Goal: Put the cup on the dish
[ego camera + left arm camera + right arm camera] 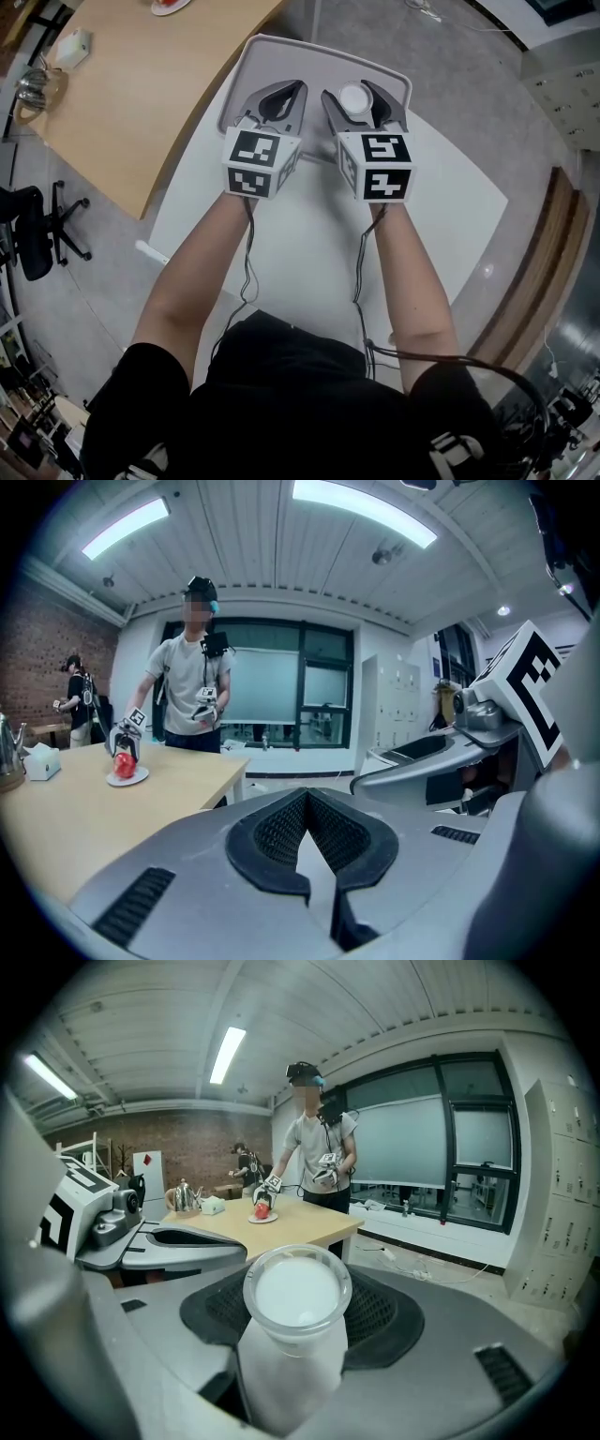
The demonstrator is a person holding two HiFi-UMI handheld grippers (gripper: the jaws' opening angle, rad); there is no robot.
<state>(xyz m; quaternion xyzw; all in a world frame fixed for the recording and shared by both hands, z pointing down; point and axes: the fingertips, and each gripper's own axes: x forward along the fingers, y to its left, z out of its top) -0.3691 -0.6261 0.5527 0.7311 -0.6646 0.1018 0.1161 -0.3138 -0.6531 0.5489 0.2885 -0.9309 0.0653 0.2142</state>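
A white cup [356,97] sits between the jaws of my right gripper [347,91], which is shut on it. In the right gripper view the cup [295,1302] fills the hollow between the black pads [389,1321], its round white end facing the camera. The cup hangs over a grey tray-like dish [246,67] at the far end of the white table [309,253]. Beside it on the left, my left gripper [300,87] also reaches over the dish. Its jaws meet at the tips, and the left gripper [306,799] holds nothing.
A wooden table [141,94] stands to the left with a kettle [33,86], a tissue box [73,44] and a plate [171,6]. A person [187,677] stands there holding grippers over a red fruit [124,764]. An office chair [37,234] stands at the far left.
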